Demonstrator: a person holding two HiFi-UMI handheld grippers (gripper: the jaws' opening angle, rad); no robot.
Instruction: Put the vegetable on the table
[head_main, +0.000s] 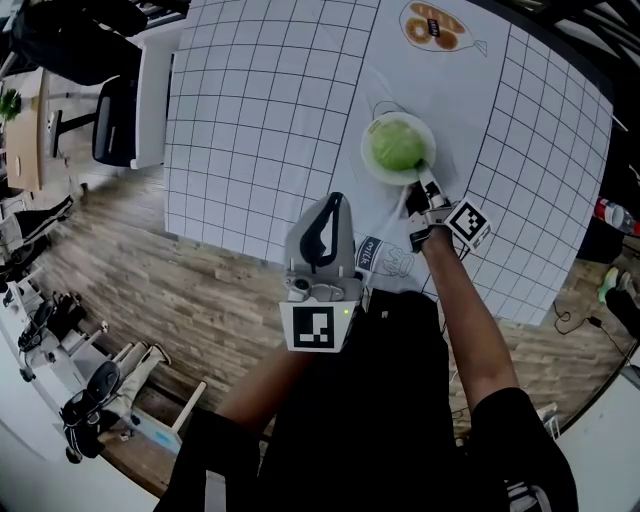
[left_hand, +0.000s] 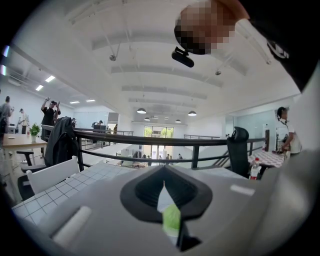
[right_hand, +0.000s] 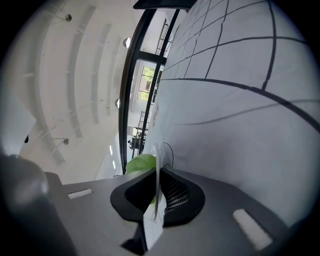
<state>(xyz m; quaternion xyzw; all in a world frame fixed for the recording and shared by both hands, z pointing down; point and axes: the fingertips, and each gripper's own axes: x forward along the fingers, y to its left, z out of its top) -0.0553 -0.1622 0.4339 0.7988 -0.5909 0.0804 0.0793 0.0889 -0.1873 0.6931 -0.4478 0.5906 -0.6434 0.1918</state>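
Just past right tool (head_main: 425, 183), vegetable (head_main: 397, 143) on pinched plate (head_main: 370, 167).

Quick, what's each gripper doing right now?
Left gripper: closed, holding nothing.
Right gripper: closed on the rim of the white plate that carries the cabbage.

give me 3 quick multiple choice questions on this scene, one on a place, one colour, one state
1. Where is the cabbage? A in a box B on the plate C on the floor
2. What colour is the plate? A white B red C black
3. The fingers of the right gripper are: A wide open B closed on the cabbage C closed on the plate's rim
Answers: B, it lies on the plate; A, its rim shows white; C, the rim stands between them.
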